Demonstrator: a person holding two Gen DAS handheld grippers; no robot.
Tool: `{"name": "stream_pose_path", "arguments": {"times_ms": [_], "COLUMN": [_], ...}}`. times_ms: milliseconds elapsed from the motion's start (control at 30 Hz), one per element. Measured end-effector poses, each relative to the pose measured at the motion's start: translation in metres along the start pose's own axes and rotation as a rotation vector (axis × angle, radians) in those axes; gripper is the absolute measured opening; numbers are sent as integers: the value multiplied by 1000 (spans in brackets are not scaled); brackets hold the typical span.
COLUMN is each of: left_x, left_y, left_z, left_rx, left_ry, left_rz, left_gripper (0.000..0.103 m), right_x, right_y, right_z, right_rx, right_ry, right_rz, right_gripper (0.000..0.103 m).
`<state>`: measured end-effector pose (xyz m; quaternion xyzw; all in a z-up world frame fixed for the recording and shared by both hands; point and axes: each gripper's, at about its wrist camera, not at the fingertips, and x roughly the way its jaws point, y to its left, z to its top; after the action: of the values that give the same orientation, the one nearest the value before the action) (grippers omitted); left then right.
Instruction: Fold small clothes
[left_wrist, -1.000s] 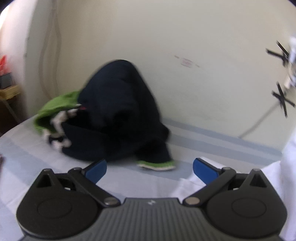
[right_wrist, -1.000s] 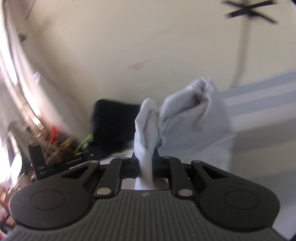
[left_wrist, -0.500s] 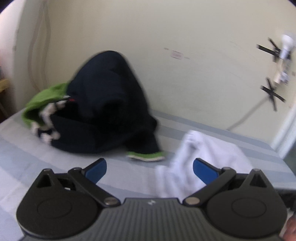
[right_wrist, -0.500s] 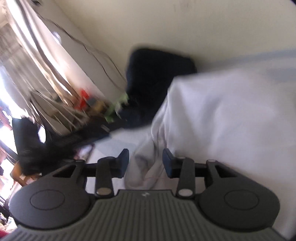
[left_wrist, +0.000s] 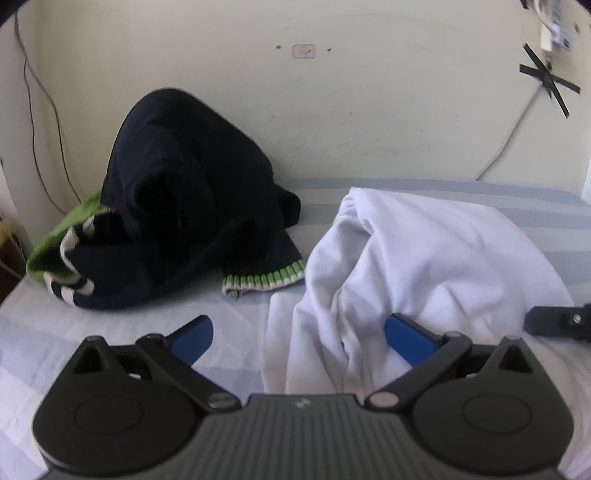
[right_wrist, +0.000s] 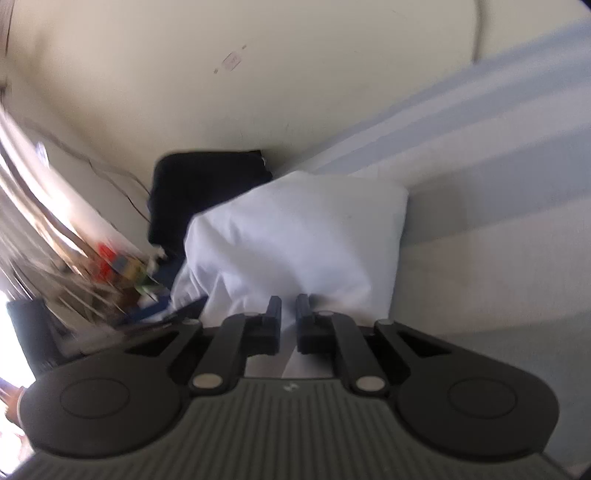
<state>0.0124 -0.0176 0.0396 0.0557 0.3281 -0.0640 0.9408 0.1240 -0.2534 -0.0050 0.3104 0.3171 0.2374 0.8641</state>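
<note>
Cloth of two kinds lies on the bed (left_wrist: 92, 332), whose sheet is smooth with pale blue and white stripes; the white garment (left_wrist: 424, 258) is thin, soft and crumpled into rounded folds, heaped on the right part of the bed; the dark knit sweater (left_wrist: 177, 206) is thick, ribbed at the cuff (left_wrist: 264, 280) with green and white bands, and bunched into a mound against the wall (left_wrist: 332, 110); a green garment (left_wrist: 62, 243) shows at its left edge, partly buried.

Left tongs (left_wrist: 297, 334): jaws wide apart, blue pads bare; the near folds of the white garment lie between them, and the right pad (left_wrist: 406, 336) is at the cloth, though contact cannot be confirmed. Right tongs (right_wrist: 288, 314): jaws nearly together, narrow gap only, closing on the near edge of the white garment (right_wrist: 303, 236); cloth passes between them.

Surroundings: cream wall, matt and scuffed; a thin cable (left_wrist: 506, 147) runs up it, held by crossed black tape (left_wrist: 548, 83); a small label (left_wrist: 303, 51) is fixed higher up.

Obstructions: each tool body fills the lower part of its own view; a black part (left_wrist: 557, 321) of the right tool enters the left view at the right edge, cut off. The right view is motion-blurred; the coloured clutter (right_wrist: 110, 266) at its left cannot be identified.
</note>
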Motion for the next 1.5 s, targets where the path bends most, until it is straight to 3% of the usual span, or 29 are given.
{"name": "stream_pose_path", "arguments": {"times_ms": [100, 200, 267, 767, 1500], "left_x": [-1, 2, 2, -2, -1], "left_y": [2, 4, 5, 1, 7], "left_z": [-3, -6, -8, -11, -12], "left_rx": [-14, -24, -27, -25, -56], "left_ry": [-9, -22, -35, -61, -57], "left_rz": [2, 6, 7, 12, -12], "left_gripper": [103, 103, 103, 103, 103], "right_x": [-14, -21, -35, -40, -39], "right_y": [-8, -1, 3, 3, 3], "right_z": [-4, -7, -15, -13, -15], "right_rx": [37, -5, -45, -48, -45], "right_ry": [-21, -60, -89, -140, -145], "right_rz": [63, 97, 103, 137, 132], "right_gripper": [19, 35, 38, 50, 56]}}
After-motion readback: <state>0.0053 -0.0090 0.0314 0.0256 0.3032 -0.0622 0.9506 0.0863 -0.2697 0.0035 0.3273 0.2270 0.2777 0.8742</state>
